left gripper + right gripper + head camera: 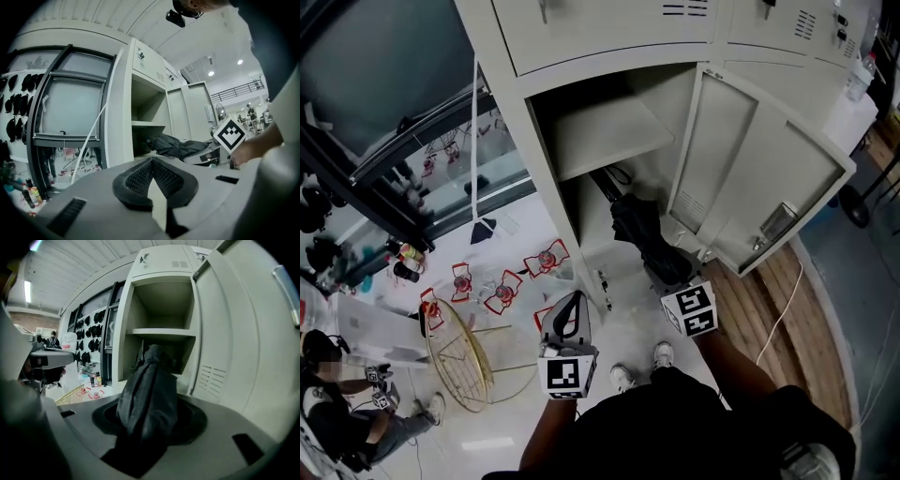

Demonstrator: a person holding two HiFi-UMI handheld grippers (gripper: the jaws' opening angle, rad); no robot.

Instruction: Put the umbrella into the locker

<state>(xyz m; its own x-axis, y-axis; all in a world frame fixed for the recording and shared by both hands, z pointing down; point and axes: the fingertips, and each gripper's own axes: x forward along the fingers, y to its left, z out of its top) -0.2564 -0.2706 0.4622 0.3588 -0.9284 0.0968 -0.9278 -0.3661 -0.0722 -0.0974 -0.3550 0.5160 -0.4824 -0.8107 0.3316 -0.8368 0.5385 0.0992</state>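
Holding a black folded fabric umbrella (pixel 639 232) at the open pale grey metal locker (pixel 517 112).
The umbrella's far end reaches into the lower compartment, under the locker's inner shelf (pixel 598 136); whether it rests on the compartment floor is hard to tell. The right gripper (pixel 147 427) has its jaws clamped on the umbrella's near end, beside the swung-open locker door (pixel 759 178). The left gripper (pixel 152 180) hovers left of the opening, jaws pressed together with nothing between them.

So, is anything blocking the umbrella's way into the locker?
Nothing visible does. The door stands open, and the umbrella, held in the right gripper, points into the compartment under the shelf.
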